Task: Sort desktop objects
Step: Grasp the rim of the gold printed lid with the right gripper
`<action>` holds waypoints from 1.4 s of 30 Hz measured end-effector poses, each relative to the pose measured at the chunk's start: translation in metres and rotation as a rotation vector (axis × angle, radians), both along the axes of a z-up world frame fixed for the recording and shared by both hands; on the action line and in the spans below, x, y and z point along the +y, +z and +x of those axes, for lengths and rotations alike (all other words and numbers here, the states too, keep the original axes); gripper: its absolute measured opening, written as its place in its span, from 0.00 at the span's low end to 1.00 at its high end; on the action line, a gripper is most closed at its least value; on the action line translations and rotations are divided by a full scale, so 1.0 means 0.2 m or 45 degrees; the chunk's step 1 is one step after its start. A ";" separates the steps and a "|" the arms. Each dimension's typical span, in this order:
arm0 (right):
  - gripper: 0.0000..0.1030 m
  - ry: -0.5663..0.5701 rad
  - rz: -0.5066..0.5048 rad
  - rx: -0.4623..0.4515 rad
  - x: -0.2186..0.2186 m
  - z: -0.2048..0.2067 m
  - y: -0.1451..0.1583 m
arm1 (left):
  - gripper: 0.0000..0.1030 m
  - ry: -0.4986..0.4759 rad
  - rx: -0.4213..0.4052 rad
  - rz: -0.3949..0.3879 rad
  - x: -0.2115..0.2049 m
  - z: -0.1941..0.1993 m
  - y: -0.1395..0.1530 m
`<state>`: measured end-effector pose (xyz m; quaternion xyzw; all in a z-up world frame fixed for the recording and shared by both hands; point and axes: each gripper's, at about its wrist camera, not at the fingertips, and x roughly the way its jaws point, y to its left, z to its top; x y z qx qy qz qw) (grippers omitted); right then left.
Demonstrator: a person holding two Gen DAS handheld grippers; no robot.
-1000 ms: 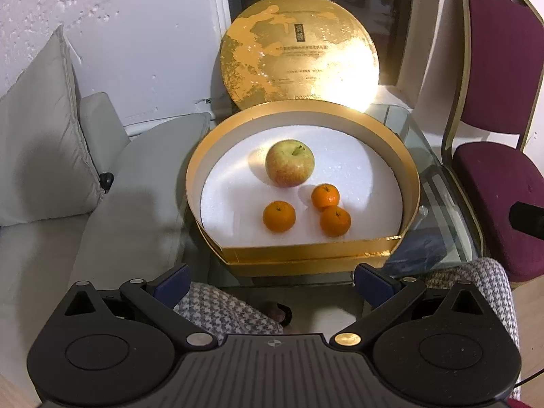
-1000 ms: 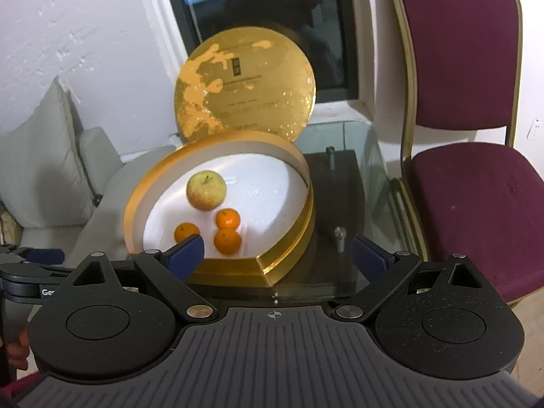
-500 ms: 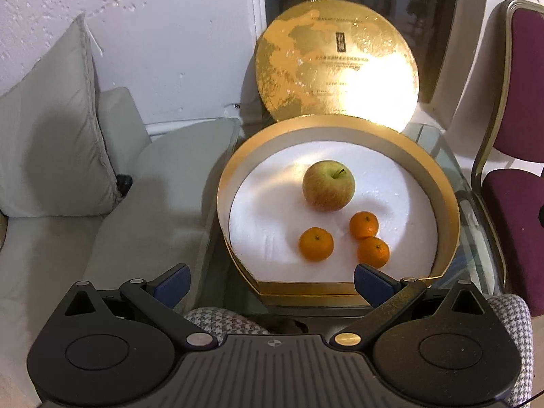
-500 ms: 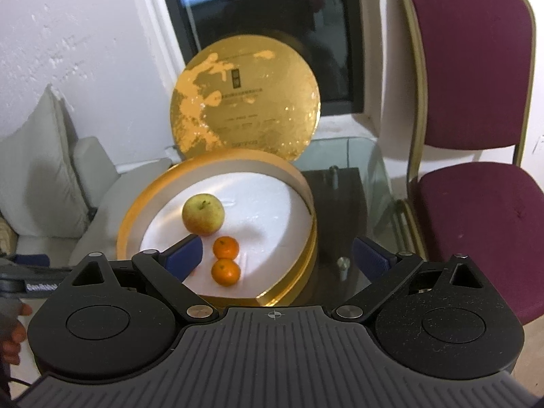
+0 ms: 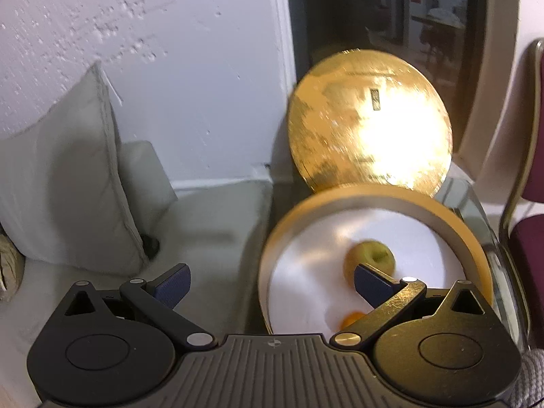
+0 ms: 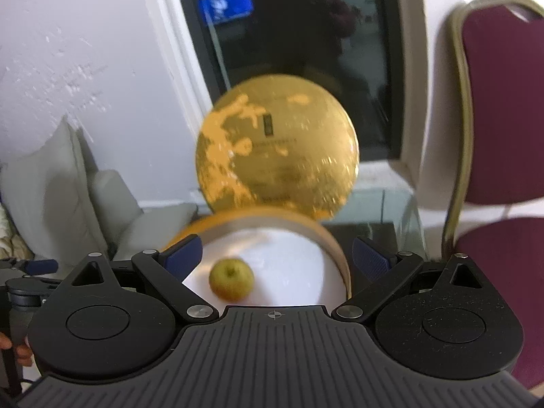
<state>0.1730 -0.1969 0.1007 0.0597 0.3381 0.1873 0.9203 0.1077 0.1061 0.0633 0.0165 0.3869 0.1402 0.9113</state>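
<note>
You are holding the left gripper with its two blue-padded fingers spread wide and nothing between them. In the left wrist view the round gold-rimmed box with a white foam floor is sitting in the lower right of the frame, and the yellow-green apple is lying on that floor, partly behind the right-hand pad. A small orange mandarin is peeking out just below it, mostly hidden by the gripper's linkage. The round gold lid is standing tilted behind the box in the upper right, catching a bright glare. A grey cushion is leaning against the white wall in the left of the frame. This view is blurred.

You are holding the right gripper the same way, fingers wide apart and gripping nothing. In the right wrist view the box is lying in the lower centre, framed between the two pads, with the apple resting left of centre on the foam just above the gripper's body. The lid is standing behind it at the frame's centre, in front of a dark window. A maroon padded chair with a gold frame is filling the right edge, beside the glass table top. At the lower left edge a hand is gripping the handle of the other tool.
</note>
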 end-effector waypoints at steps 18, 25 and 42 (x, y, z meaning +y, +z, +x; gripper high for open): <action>0.97 -0.060 0.065 -0.032 0.03 0.60 -0.07 | 0.99 0.007 0.099 0.034 0.16 0.60 -0.18; 0.97 -0.156 0.117 -0.002 0.00 1.01 -0.21 | 0.99 0.028 0.069 -0.076 0.26 0.97 -0.27; 0.97 -0.199 0.284 -0.103 -0.07 1.71 -0.81 | 0.98 0.020 -0.286 -0.426 0.48 1.46 -0.69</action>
